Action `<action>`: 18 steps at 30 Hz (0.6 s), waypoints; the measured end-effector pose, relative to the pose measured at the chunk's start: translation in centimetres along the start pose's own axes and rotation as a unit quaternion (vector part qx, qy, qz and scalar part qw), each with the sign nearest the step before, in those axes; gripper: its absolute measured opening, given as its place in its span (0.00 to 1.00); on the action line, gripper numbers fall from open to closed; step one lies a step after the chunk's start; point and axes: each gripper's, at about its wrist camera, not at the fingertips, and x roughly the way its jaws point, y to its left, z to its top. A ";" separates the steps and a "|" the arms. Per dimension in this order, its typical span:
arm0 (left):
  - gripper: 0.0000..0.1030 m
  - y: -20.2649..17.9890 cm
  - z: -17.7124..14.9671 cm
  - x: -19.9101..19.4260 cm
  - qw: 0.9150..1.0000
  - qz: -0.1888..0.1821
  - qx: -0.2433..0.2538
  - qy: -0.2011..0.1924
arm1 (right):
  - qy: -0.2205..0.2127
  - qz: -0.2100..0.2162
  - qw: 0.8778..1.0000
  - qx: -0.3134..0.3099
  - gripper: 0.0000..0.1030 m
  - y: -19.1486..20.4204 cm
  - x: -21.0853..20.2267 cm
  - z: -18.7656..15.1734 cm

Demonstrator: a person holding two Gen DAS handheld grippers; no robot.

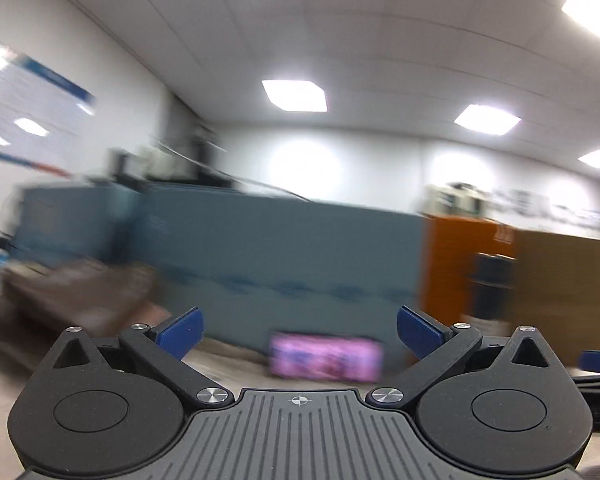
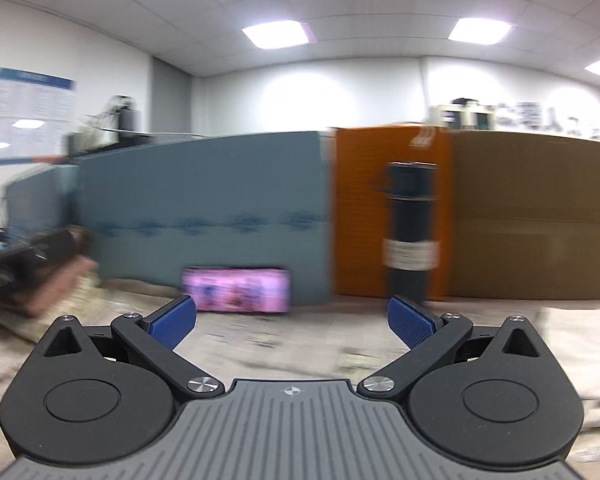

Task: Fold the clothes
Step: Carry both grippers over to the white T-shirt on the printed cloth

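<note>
I see a blue-grey partition and an orange panel behind the work surface. Pale cloth lies spread on the surface below and ahead of my right gripper, reaching its right side. A pink box stands ahead. Both the right and the left gripper are spread wide, holding nothing.

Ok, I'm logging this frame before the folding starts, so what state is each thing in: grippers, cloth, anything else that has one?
left gripper: open, holding nothing, aimed at the room.
right gripper: open, holding nothing.
pale cloth: lying rumpled on the surface, not gripped.
pink package: lying on its side against the blue panel.
dark cylinder: standing upright.
ceiling lights: on.
</note>
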 end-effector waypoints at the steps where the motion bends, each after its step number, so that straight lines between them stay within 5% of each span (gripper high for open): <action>1: 1.00 -0.6 0.0 0.5 1.000 -0.024 -0.010 0.009 | 0.005 -0.019 1.000 -0.003 1.00 -1.3 0.0 -0.2; 5: 1.00 -2.7 -0.4 2.4 0.993 -0.100 -0.032 0.048 | 0.037 -0.088 0.995 -0.019 1.00 -6.6 0.2 -1.2; 10: 1.00 -4.7 -1.3 5.2 0.971 -0.200 -0.058 0.113 | 0.082 -0.124 0.987 -0.061 1.00 -12.0 0.2 -2.7; 18: 1.00 -7.3 -2.4 8.3 0.953 -0.234 -0.079 0.173 | 0.138 -0.146 0.972 -0.121 1.00 -15.6 1.7 -4.2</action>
